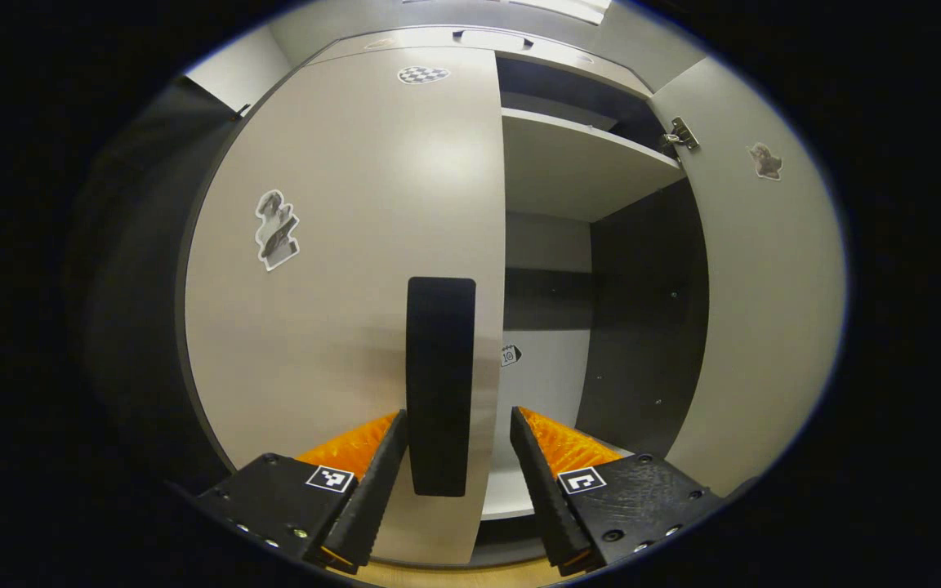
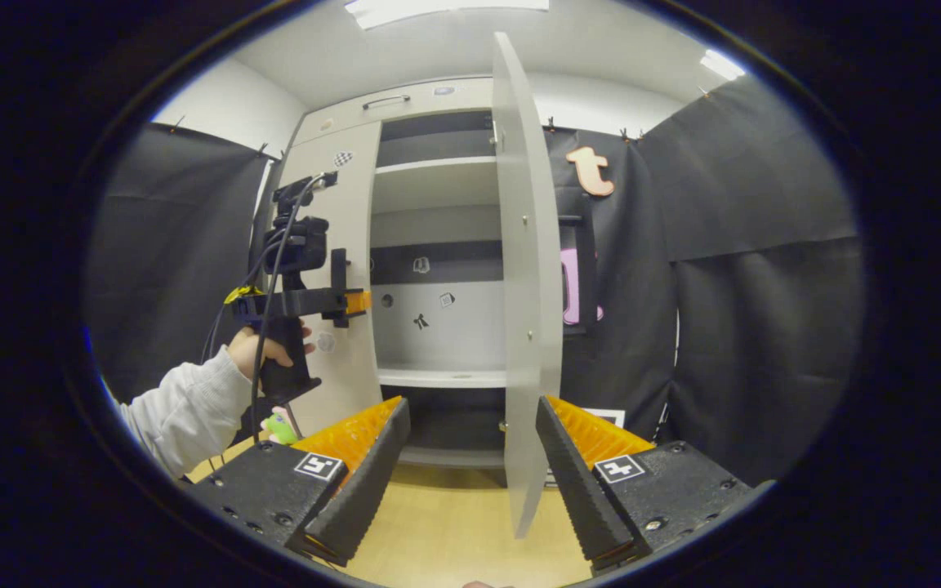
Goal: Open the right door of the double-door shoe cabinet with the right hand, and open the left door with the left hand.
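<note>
Left door (image 1: 340, 245) closed; black handle (image 1: 440, 384) framed between spread fingers of left gripper (image 1: 456, 457), contact not discernible. Right door (image 2: 524, 269) swung wide, seen edge-on between parted fingers of right gripper (image 2: 470, 457), untouched. Cabinet shelves (image 2: 438, 184) seen bare; lower compartment shadowed, contents indistinct.

Each gripper has 2 black wedge-shaped fingers with ribbed inner faces, orange ridged panels behind them, and a small black-and-white square marker on each black base block, which is dotted with screws. This shows on the left gripper (image 1: 456, 469) and the right gripper (image 2: 472, 461). Farther off, the left gripper's black handle carries a camera block, black cables and a yellow band. The person's sleeve (image 2: 185, 412) is light grey.
</note>
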{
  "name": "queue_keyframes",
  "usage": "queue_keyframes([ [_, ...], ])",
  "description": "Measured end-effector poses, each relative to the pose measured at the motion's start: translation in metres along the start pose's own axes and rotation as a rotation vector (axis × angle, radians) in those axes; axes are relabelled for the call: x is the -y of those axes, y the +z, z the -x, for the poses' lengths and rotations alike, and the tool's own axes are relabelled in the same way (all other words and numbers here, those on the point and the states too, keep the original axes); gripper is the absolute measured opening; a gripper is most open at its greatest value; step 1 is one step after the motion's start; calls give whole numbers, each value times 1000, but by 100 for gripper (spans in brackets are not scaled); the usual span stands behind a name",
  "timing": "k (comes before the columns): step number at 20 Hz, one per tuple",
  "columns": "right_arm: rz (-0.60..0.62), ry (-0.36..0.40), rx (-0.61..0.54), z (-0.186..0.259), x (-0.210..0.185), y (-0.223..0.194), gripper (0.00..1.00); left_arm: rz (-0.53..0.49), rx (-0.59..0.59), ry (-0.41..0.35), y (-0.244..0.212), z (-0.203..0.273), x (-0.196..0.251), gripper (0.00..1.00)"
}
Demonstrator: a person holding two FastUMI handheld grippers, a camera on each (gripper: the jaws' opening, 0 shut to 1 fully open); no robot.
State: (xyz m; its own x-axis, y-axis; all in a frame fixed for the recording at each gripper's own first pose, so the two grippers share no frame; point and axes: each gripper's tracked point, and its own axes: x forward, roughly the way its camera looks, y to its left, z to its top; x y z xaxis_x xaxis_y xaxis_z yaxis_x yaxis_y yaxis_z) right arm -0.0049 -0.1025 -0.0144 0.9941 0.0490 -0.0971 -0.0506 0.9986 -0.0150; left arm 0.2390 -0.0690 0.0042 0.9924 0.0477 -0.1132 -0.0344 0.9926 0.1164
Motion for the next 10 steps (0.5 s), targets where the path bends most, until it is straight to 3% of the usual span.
queue_keyframes([
  [5,0,-9,-13,-5,9,-5,97,28,-12,5,0,0,-4,71],
  [6,4,-10,-13,-7,10,-5,97,29,-12,4,1,0,-4,82],
  [7,5,-7,-15,-9,9,-7,97,30,-13,5,0,0,-3,71],
  [10,-1,1,-23,-15,8,-10,98,34,-12,2,1,0,-4,71],
])
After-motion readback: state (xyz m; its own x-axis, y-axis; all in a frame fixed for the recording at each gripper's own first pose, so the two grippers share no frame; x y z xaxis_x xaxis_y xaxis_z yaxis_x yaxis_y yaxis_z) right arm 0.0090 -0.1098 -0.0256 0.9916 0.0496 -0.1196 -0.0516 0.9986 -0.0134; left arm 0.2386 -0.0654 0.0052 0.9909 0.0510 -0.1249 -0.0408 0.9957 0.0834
